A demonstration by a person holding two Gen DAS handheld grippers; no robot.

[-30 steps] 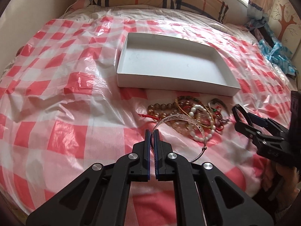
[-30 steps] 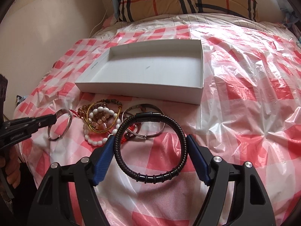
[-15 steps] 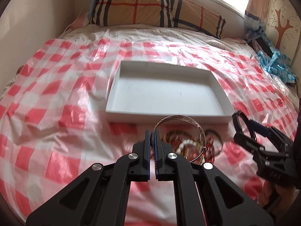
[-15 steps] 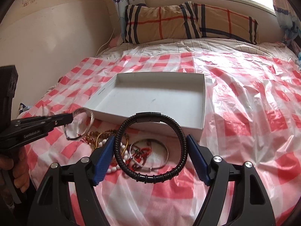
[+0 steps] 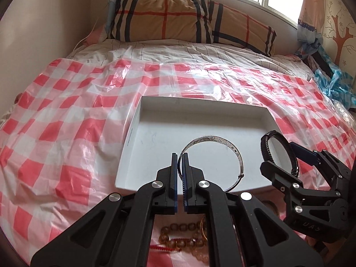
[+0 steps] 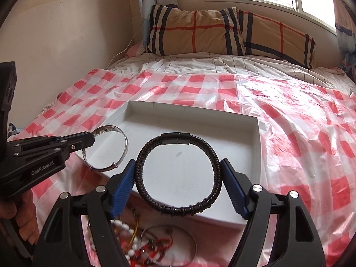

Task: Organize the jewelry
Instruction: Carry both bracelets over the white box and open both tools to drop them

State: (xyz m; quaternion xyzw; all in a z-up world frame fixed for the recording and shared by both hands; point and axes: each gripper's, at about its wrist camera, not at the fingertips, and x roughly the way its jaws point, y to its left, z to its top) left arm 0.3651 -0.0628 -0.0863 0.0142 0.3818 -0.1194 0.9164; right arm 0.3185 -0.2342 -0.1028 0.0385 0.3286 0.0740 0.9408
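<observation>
Silver metal shows between the narrow jaws of the left hand-held gripper (image 5: pixel 180 158), which pinches the silver bangle (image 5: pixel 213 155) by its rim; the ring stands out to the right of the pads, upright, hanging above the near part of the white box (image 5: pixel 200 115); in the right wrist view this gripper reaches in from the left edge, roughly level, a bare hand (image 6: pixel 24 213) beneath it. The right hand-held gripper (image 6: pixel 178 175) points forward over the near wall of the same box; its blue pads (image 6: pixel 122 191) press on either side of the black braided bracelet (image 6: pixel 178 173), held as an open hoop, clasp farthest from the camera. Loose beads and bangles (image 6: pixel 142 242) lie in a heap on the red-checked plastic sheet (image 6: pixel 311 155) just before the box, under both grippers; a plaid pillow (image 6: pixel 222 31) sits at the head of the bed.
</observation>
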